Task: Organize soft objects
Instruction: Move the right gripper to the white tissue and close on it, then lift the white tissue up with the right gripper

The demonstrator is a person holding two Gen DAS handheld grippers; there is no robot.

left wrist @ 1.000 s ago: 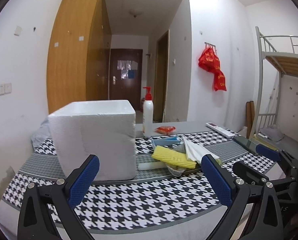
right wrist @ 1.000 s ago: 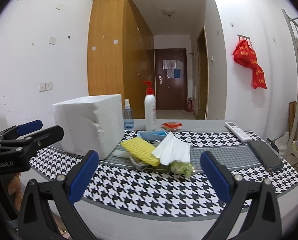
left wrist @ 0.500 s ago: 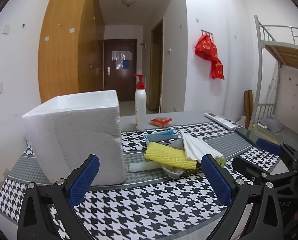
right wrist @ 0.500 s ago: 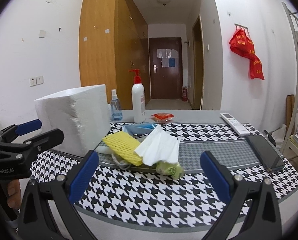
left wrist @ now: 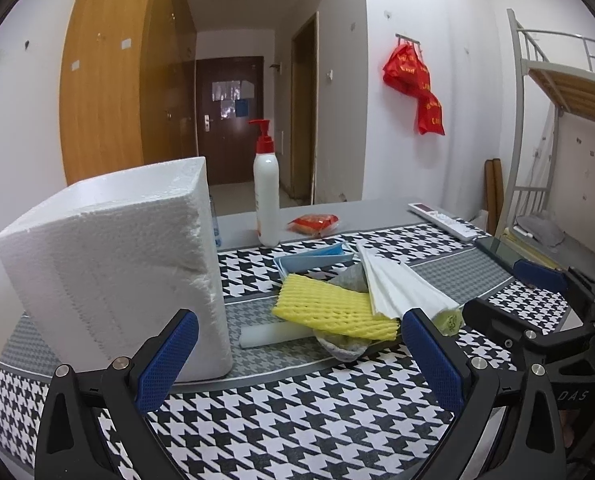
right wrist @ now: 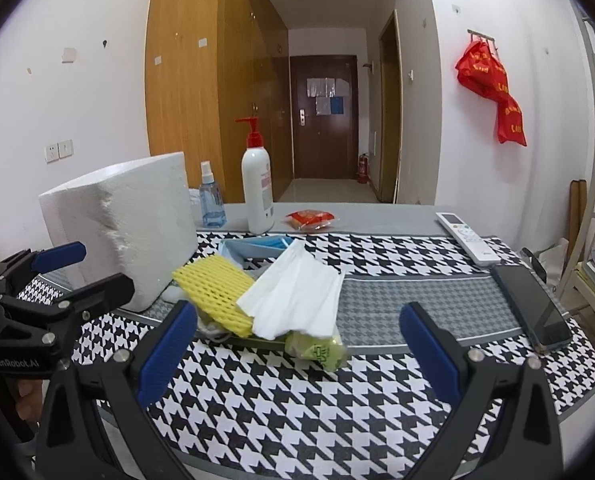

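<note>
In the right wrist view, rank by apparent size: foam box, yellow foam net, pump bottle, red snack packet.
1. foam box
2. yellow foam net and pump bottle: too alike to rank, and the net lies nearer
3. red snack packet

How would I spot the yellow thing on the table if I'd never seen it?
Find the big white foam box on the checked tablecloth. In the pile just right of it, the yellow foam net lies beside white tissue: the only yellow, mesh-patterned piece.

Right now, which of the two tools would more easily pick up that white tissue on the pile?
Probably the right tool. Its open fingers frame the white tissue straight ahead. The left tool, also open, faces the yellow foam net and the foam box, with the tissue off to its right.
</note>
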